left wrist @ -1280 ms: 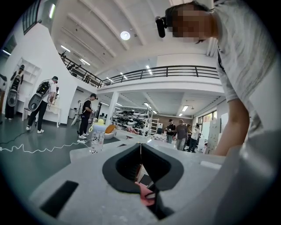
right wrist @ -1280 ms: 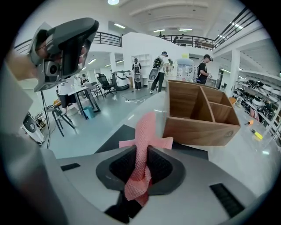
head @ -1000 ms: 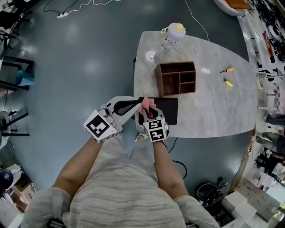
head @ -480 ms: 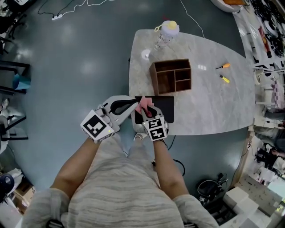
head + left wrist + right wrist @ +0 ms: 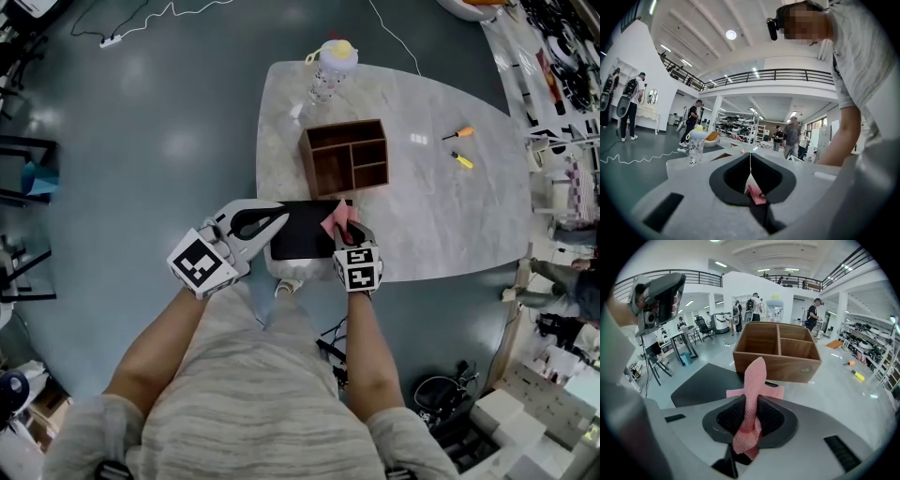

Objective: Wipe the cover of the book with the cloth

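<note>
Both claws are clenched: the right claw (image 5: 346, 231) pinches the pink cloth (image 5: 333, 221) over the right end of the black book (image 5: 300, 234) on the table (image 5: 441, 216), while the left claw (image 5: 279, 215), empty, sits at its left edge. Wiping seems in hand; next, the cloth wants dragging flat across the cover.

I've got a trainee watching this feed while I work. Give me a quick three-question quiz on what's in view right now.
1. Multiple choice: the right gripper is shut on: A) a screwdriver B) the pink cloth C) nothing.
2. True or false: the wooden organizer stands on top of the black book.
3. Fill in: at the far edge of the table stands a ___ with a yellow cap.

Key: 1 B. 2 False; it stands on the table just beyond the book. 3 bottle.
</note>
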A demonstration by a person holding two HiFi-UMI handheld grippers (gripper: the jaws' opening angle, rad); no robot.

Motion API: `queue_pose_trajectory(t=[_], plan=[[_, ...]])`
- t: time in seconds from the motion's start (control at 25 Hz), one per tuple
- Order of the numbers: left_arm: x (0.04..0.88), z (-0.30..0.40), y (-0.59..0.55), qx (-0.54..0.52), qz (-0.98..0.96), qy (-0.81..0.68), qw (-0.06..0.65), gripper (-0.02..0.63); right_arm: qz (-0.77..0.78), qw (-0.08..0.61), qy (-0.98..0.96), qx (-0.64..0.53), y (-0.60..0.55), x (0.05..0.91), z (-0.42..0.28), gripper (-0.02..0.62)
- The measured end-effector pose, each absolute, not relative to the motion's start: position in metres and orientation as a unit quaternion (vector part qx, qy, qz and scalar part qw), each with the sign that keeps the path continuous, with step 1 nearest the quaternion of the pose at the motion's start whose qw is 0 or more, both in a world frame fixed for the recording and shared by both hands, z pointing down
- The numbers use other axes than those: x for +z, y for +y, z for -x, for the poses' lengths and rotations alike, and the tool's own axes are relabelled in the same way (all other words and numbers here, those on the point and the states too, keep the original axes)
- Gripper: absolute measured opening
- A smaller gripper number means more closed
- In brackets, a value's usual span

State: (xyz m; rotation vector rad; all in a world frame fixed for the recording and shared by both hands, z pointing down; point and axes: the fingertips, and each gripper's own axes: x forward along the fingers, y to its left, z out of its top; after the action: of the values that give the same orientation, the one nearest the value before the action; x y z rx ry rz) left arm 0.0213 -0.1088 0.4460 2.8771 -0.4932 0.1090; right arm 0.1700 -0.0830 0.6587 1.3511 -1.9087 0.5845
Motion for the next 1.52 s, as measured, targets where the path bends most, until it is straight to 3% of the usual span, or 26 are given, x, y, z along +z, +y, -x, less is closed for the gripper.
queue_pose_trajectory(t=[0.4,1.52], plan=[[0.441,-0.035,-0.107,0.034,-0.980,-0.167,0.103,0.015,-0.574,0.363,-0.702,0.212,-0.071,0.645,-0.219,0.069],[0.437,-0.005,-0.108,0.030,-0.982,-0.167,0.085,0.015,-0.399,0.347,-0.821,0.216,-0.033,0.654,-0.005,0.069]])
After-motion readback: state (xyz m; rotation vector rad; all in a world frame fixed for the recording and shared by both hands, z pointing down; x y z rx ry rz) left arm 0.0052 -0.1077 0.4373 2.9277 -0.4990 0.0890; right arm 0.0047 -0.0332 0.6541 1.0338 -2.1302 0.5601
